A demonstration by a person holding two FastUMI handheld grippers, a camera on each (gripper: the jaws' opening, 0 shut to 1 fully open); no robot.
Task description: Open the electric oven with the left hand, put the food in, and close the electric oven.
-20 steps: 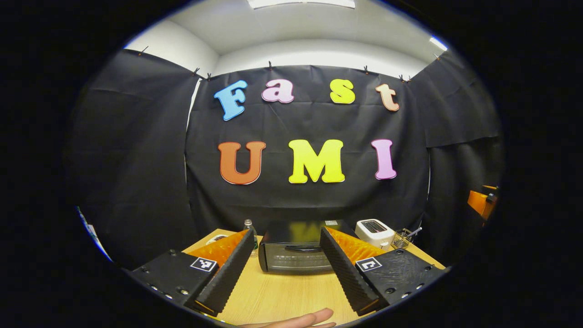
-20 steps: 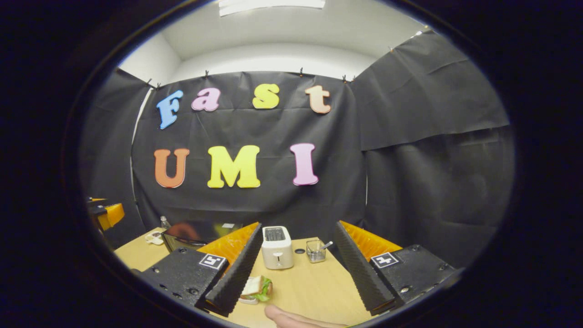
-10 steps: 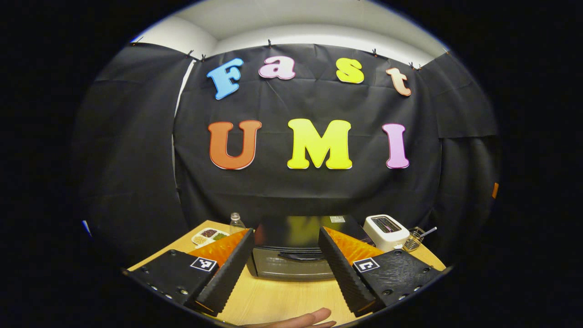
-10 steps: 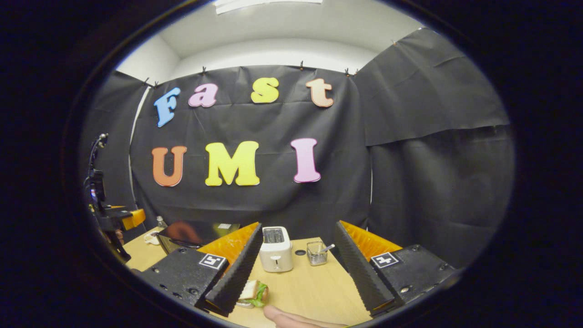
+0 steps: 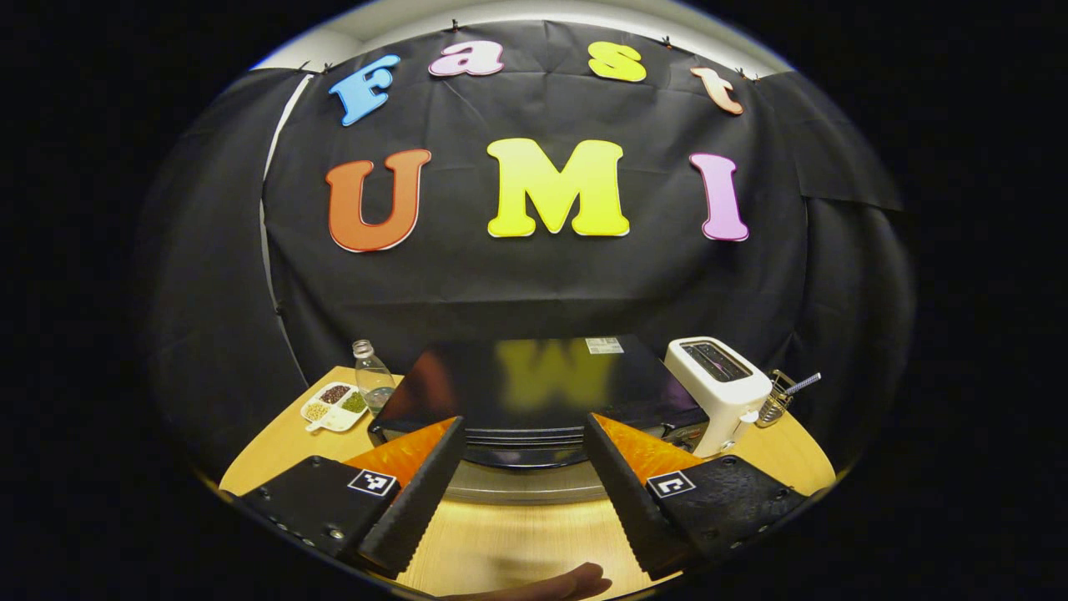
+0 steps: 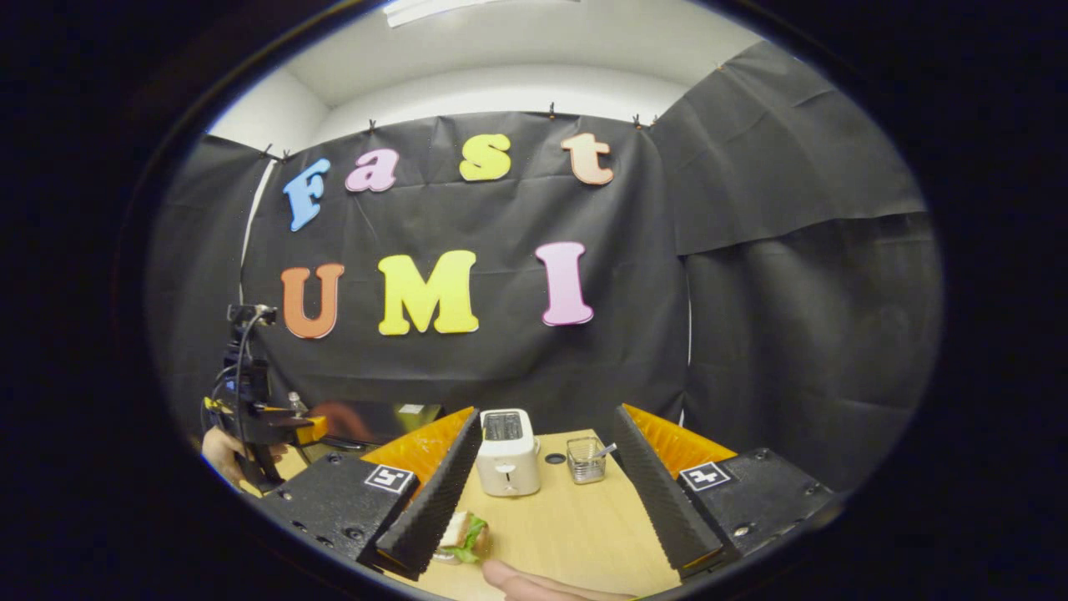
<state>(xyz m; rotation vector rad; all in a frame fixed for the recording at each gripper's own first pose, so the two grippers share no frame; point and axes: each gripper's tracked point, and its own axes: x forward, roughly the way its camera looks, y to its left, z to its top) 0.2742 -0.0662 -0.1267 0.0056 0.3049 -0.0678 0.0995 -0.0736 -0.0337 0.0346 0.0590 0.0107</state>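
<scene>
Nothing on the tabletop can be read. A white sticker (image 5: 603, 345) lies at the back edge of the oven (image 5: 534, 392) top, its print too small to read. The left gripper (image 5: 521, 421) and right gripper (image 6: 548, 409) each carry 2 square black-and-white markers (image 5: 372, 482).

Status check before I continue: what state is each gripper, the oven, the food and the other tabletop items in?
Left gripper: open, empty, close in front of the oven.
Right gripper: open, empty.
Electric oven: door shut.
Sandwich: on the table, ungripped.
Toaster: upright, slots look empty.
Bottle: upright beside the oven.
Compartment dish: filled.
</scene>
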